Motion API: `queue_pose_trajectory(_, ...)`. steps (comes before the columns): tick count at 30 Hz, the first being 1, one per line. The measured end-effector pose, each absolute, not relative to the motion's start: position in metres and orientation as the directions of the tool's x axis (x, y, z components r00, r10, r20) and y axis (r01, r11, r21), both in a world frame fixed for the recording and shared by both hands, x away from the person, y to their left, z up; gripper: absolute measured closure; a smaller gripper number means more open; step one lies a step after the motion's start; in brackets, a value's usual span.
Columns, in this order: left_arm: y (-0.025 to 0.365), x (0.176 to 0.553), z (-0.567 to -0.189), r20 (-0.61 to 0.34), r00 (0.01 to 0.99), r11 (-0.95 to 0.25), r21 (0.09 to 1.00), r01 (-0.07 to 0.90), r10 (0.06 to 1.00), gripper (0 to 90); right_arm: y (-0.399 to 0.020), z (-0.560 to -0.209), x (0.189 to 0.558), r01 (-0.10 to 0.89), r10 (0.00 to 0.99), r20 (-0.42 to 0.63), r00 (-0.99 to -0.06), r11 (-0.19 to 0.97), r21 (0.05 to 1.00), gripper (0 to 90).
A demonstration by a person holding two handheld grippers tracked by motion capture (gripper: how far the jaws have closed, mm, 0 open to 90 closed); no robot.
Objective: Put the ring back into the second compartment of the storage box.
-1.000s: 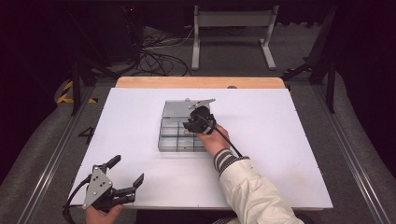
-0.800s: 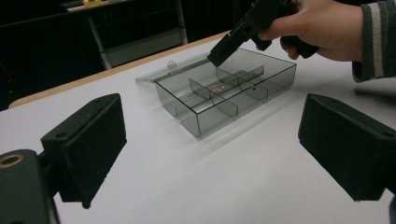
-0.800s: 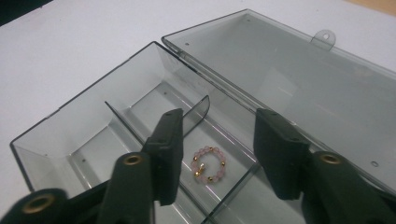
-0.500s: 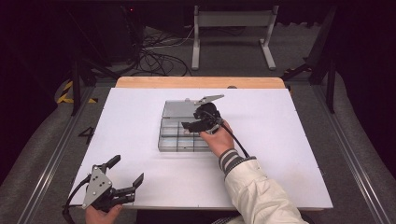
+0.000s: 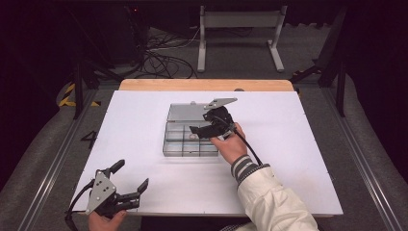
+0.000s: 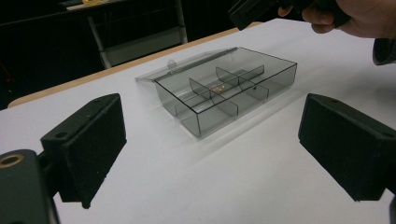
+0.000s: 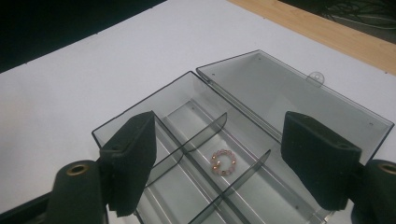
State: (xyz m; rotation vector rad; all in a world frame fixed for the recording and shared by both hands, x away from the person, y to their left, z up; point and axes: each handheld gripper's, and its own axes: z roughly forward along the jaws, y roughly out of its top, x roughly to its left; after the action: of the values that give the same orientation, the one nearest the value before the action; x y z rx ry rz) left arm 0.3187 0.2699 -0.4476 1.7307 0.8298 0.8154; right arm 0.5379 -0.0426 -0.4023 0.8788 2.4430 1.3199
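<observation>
We are holding the right gripper (image 7: 219,163) wide open and empty above the box (image 7: 187,121), a bead ring (image 7: 222,162) lying below between its fingers. We are resting the left gripper (image 5: 129,185), also spread and empty, well short of the box.

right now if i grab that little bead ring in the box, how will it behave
The bead ring looks tiny and light, so it would likely skid on the smooth floor of the clear divided box. Rounded beads may slip between pads. The dividers beside it probably crowd the open right gripper.
</observation>
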Motion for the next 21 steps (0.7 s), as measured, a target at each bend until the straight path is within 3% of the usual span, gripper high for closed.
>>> queue_pose_trajectory(6, 0.271, 0.319, -0.448, 0.134, 0.538, -0.254, 0.955, 0.155, 0.832, 8.0, -0.049, -0.395, 0.532, 0.390, 0.559, 0.112, -0.821, 0.407, 0.826, 23.9)
queue_pose_trajectory(21, 0.270, 0.319, -0.448, 0.130, 0.537, -0.251, 0.955, 0.158, 0.833, 8.0, -0.084, -0.372, 0.501, 0.308, 0.522, 0.063, -0.851, 0.398, 0.864, 7.1)
